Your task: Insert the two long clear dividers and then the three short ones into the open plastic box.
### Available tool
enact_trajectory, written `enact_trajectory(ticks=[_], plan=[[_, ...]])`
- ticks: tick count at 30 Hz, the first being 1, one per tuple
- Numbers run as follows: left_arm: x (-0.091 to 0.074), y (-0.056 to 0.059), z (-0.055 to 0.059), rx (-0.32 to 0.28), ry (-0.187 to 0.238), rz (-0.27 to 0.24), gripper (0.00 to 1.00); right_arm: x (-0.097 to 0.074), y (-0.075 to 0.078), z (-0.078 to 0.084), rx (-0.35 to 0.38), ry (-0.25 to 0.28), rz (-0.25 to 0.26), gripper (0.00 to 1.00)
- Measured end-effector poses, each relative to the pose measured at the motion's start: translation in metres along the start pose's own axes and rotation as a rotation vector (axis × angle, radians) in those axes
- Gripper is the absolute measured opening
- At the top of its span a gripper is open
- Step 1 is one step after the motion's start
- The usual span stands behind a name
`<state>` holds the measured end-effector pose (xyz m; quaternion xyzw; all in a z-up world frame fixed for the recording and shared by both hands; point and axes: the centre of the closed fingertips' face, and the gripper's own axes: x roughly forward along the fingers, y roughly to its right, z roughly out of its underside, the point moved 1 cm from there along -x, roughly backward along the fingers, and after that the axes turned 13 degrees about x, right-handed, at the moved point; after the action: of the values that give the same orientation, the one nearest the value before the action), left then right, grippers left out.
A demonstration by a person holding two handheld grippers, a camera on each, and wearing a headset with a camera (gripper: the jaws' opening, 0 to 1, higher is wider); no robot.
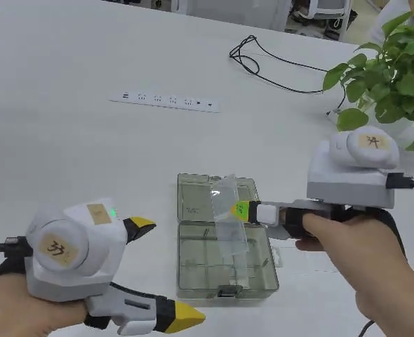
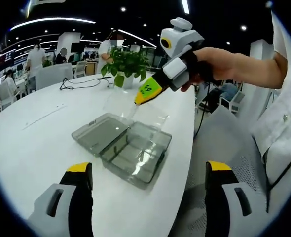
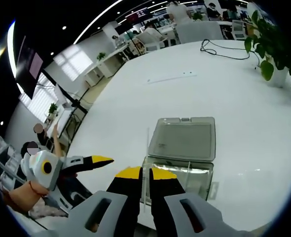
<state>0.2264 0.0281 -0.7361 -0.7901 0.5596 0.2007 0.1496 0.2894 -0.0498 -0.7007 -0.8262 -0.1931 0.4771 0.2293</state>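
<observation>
The right gripper [image 1: 241,210] was closed on a clear divider [image 1: 229,219], poised over the open plastic box [image 1: 181,261], likely to meet its slots. The left gripper [image 1: 169,271] stood wide open, empty, nearby

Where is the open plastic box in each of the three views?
Head view: open plastic box lower centre, under the right gripper holding a clear divider.
Left gripper view: box mid-frame, beneath the right gripper's yellow tip.
Right gripper view: box right of centre, just beyond the jaws.
Shared landmark: potted plant on the table beyond the box, in all three.
</observation>
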Motion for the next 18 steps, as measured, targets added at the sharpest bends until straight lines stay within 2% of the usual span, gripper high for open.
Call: enact_trajectory(ticks=[8,11,18], plan=[[0.002,0.002,0.005,0.013,-0.002,0.038,1.00,0.008,0.012,0.015,0.076,-0.077,0.075,0.06],[0.003,0.004,0.005,0.012,0.001,0.050,1.00,0.015,0.021,0.020,0.112,-0.084,0.093,0.06],[0.005,0.009,0.007,0.013,0.011,0.076,1.00,0.022,0.026,0.031,0.136,-0.113,0.124,0.06]])
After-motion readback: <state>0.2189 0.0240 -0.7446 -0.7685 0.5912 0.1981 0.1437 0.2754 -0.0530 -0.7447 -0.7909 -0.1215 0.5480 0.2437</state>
